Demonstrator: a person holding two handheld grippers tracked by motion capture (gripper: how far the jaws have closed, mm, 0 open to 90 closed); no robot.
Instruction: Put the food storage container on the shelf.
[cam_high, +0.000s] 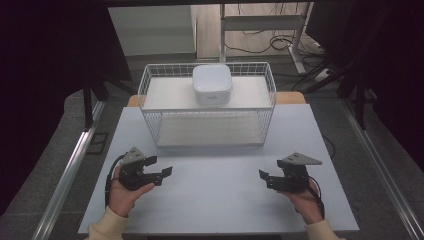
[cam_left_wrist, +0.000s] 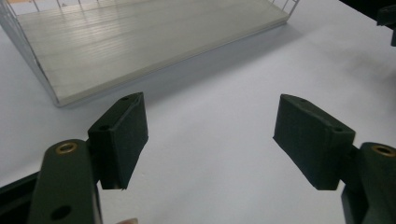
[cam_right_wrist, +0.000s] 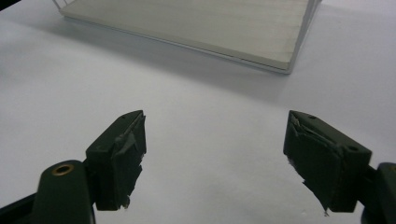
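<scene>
A white wire rack with two shelf boards stands at the back middle of the table. A white rounded box sits on its upper board. My left gripper is held low over the table's front left, open and holding nothing. My right gripper is at the front right, also open and holding nothing. In the left gripper view the gripper points at the rack's lower board. The right gripper view has the gripper spread wide before that lower board.
The pale table lies bare between the two grippers and the rack. Grey floor, metal rails and dark curtains surround it. A desk frame with cables stands behind. A dark piece of the right gripper shows at the top right of the left gripper view.
</scene>
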